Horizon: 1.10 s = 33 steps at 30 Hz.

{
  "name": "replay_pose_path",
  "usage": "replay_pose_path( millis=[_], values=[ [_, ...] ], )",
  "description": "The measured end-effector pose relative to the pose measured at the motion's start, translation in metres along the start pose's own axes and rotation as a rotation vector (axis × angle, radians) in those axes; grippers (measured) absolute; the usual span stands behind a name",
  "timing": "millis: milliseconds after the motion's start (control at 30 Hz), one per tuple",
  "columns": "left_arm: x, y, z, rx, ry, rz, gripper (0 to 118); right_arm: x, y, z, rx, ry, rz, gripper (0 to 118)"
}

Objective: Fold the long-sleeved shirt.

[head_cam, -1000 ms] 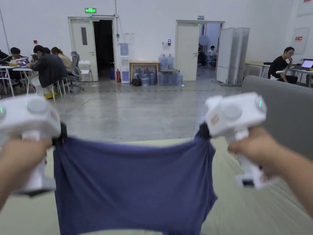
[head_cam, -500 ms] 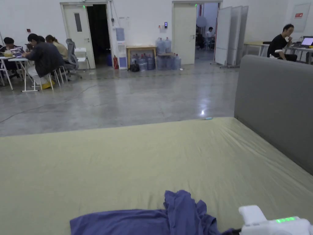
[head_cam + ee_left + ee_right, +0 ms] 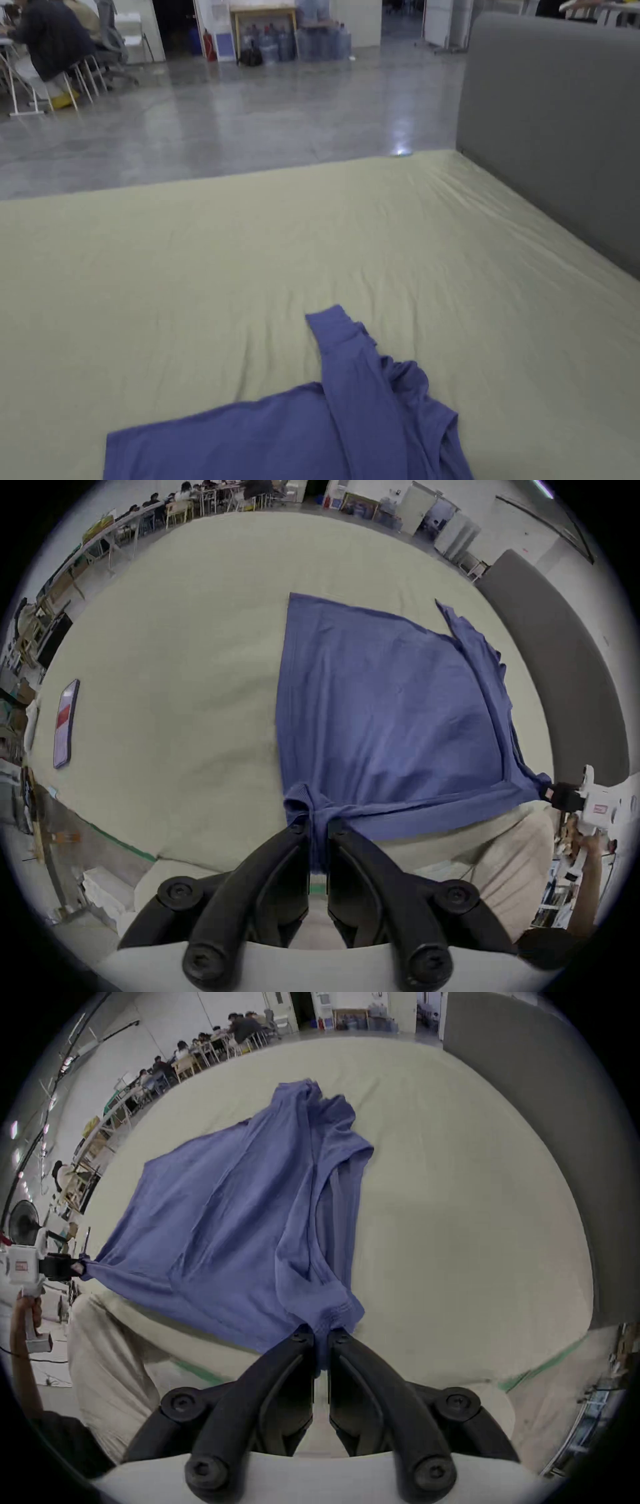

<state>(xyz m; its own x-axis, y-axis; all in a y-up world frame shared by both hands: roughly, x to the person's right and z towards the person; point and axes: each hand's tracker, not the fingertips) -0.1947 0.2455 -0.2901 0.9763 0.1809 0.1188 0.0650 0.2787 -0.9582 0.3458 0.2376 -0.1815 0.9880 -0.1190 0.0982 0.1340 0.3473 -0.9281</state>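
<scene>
The blue long-sleeved shirt (image 3: 294, 431) lies spread on the pale green bed (image 3: 187, 269), one sleeve (image 3: 344, 350) pointing toward 12 o'clock. The left gripper (image 3: 318, 826) is closed tight on the near shirt edge, both jaws pressing the cloth. The right gripper (image 3: 321, 1333) is closed the same way on the other near corner, at about 3 o'clock from the left one.

Open workspace: desks (image 3: 194, 1061), concrete floor (image 3: 250, 131)

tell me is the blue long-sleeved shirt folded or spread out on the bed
Mostly spread: the blue long-sleeved shirt lies flat, one sleeve bunched along its side.
</scene>
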Motion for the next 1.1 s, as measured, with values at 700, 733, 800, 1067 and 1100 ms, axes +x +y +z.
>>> replay_pose_path(
  millis=[700, 733, 800, 1067, 1100],
  values=[
    [-0.012, 0.003, -0.058, -0.139, -0.007, 0.16, 118, 0.019, 0.014, -0.073, -0.265, -0.023, -0.121, 64],
    [-0.009, 0.005, -0.046, -0.085, -0.017, 0.152, 118, 0.019, 0.014, -0.064, -0.255, -0.033, -0.112, 102],
    [-0.003, 0.008, -0.01, 0.156, -0.034, 0.173, 118, 0.016, 0.013, -0.03, -0.2, -0.111, -0.053, 118],
    [0.05, 0.021, 0.011, 0.096, -0.116, 0.144, 110, 0.002, 0.02, 0.022, -0.003, -0.047, -0.14, 117],
    [0.052, 0.023, 0.002, 0.113, -0.099, 0.135, 49, -0.002, 0.02, 0.016, 0.003, -0.026, -0.151, 90]
  ],
)
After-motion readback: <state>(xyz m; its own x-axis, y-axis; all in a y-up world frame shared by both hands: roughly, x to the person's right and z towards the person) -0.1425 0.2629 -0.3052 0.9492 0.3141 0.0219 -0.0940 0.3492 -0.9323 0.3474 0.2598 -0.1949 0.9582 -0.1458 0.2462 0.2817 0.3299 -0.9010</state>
